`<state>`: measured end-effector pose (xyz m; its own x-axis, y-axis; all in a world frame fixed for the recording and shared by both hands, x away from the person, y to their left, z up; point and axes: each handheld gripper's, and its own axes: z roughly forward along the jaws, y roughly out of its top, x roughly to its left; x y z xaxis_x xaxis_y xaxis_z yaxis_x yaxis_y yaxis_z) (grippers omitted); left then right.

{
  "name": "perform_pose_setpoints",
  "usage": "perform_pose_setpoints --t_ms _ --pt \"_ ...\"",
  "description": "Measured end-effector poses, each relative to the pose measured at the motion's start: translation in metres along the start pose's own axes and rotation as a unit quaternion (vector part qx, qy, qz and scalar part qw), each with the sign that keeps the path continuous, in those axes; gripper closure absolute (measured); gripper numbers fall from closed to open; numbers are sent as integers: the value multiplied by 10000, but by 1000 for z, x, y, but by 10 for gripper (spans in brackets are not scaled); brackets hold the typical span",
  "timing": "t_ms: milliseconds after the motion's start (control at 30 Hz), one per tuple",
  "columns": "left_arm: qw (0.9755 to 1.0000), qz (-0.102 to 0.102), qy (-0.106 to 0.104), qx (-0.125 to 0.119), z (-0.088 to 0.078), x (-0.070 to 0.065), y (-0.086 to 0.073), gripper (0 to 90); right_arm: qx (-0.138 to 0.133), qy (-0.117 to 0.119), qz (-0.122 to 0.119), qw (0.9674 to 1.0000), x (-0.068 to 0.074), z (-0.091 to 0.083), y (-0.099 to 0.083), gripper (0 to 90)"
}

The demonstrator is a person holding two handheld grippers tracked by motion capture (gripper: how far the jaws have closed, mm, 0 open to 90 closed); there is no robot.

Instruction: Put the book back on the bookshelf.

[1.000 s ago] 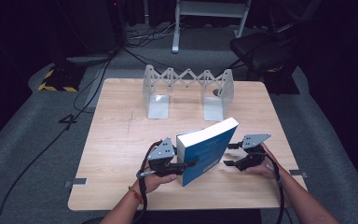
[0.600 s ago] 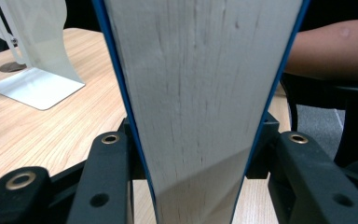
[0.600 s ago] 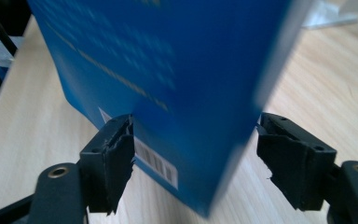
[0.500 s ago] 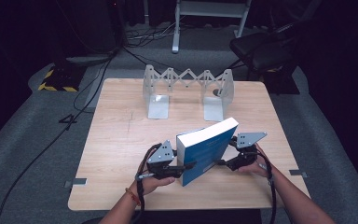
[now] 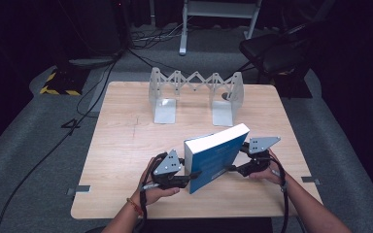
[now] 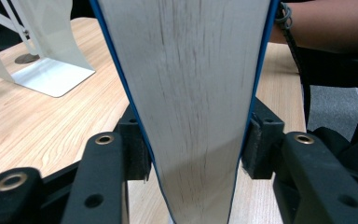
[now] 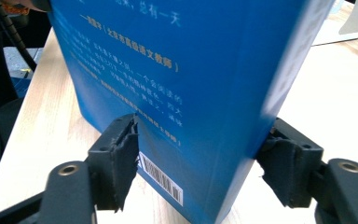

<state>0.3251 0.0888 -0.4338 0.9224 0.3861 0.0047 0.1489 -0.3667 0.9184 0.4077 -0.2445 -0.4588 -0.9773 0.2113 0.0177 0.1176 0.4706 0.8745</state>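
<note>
Thick blue book (image 5: pixel 215 155) stands upright near the front middle of the tabletop (image 5: pixel 126 141), between my two grippers, tilted a bit on its lower edge by the look of the high view. My left gripper (image 5: pixel 187 178) is clamped on it: in the left gripper view both pads sit flush on the two blue covers with the page block (image 6: pixel 191 93) running up between them. My right gripper (image 5: pixel 234 169) is at the opposite end; in the right gripper view the jaws straddle the book (image 7: pixel 177 84), one pad over the back cover near the barcode (image 7: pixel 161 178), the other at the far edge. I judge that pad contact as likely, but can't tell if it's actually squeezing.

Handling guess: book looks heavy for its size, stiff when closed, glossy cover so likely slippery under rubber pads. Pinching across both covers keeps pages shut; a hold on one cover alone would let it flop open. Best to grip low and near the spine side, both ends supported, since a one-sided hold could let it pivot.

White expanding bookend rack (image 5: pixel 196 94) sits at the back of the tabletop, well apart from the book and with nothing in it. Likely destination, just my guess.
</note>
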Motion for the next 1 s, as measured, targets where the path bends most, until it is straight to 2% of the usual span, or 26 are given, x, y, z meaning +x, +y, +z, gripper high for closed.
perform_pose_setpoints --t_ms 33,133,167,367,500,600,733,833,900,967,1000 --pt "9999 35 39 94 0 0 -2 498 13 8 -11 10000 1 -2 -1 364" --pt "9998 25 82 178 0 0 -4 481 45 -10 -49 10000 2 -4 0 376" --pt "9992 103 150 350 1 -2 -7 469 52 -13 -89 9999 4 -6 0 394" --pt "9984 84 252 505 5 -5 -12 462 63 -7 -187 9998 8 -12 1 421" --pt "9968 197 389 667 10 -9 -14 460 -103 -17 -287 9995 14 -23 4 456" --pt "9967 196 412 670 11 -10 -14 462 -142 -35 -336 9993 17 -27 7 462" --pt "9967 173 487 631 9 -13 -17 465 -329 -20 -448 9985 24 -38 14 482" --pt "9964 183 556 610 11 -14 -17 455 -290 -103 -613 9976 29 -41 22 479" --pt "9965 155 588 569 12 -14 -18 449 -335 -89 -600 9976 29 -41 23 481" --pt "9971 74 646 403 15 -15 -26 437 -434 -62 -551 9975 29 -43 27 477" --pt "9967 72 680 445 18 -16 -29 434 -473 -52 -535 9974 30 -44 29 474"
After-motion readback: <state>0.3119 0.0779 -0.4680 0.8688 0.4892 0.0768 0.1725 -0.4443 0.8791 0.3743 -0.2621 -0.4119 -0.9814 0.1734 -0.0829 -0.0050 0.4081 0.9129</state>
